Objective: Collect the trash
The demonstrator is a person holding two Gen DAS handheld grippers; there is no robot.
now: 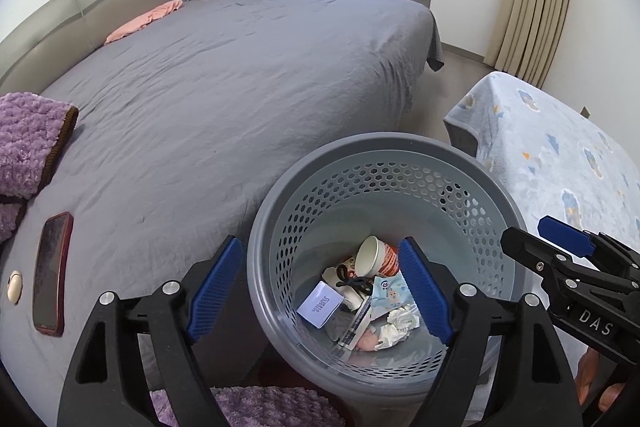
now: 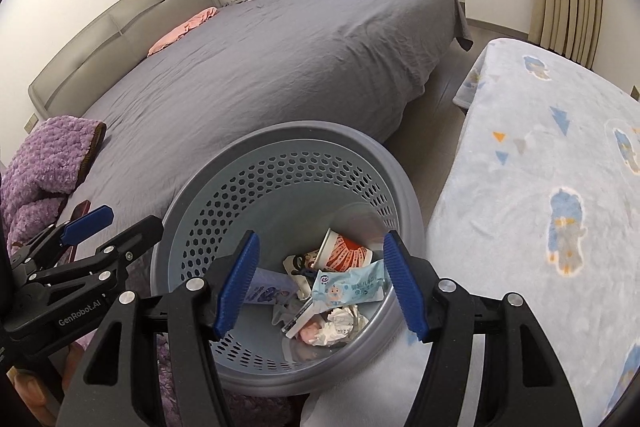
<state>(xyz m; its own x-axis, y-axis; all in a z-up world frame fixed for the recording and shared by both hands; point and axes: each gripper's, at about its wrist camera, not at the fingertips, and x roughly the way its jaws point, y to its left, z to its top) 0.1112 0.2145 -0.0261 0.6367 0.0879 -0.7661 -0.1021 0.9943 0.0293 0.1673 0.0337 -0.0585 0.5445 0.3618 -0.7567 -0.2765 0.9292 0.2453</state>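
A round grey perforated trash bin (image 1: 400, 143) stands on the floor between the bed and a blanket-covered surface. Inside it lie a paper cup (image 1: 370, 257), a pale blue wrapper (image 1: 390, 291), crumpled tissues (image 1: 400, 319) and a small lilac box (image 1: 320, 307). My left gripper (image 1: 320, 291) hovers open over the bin's near side, with nothing between its blue pads. In the right wrist view my right gripper (image 2: 320, 283) is also open and empty above the same bin (image 2: 300, 131), over the cup (image 2: 344, 251) and wrapper (image 2: 348, 287). Both grippers point down into it side by side.
The grey-sheeted bed (image 1: 240, 87) fills the left and back. On it lie a phone in a red case (image 1: 52, 275), a small white round object (image 1: 15, 286) and a purple blanket (image 1: 28, 143). A light blue patterned blanket (image 1: 560, 155) covers the surface at right.
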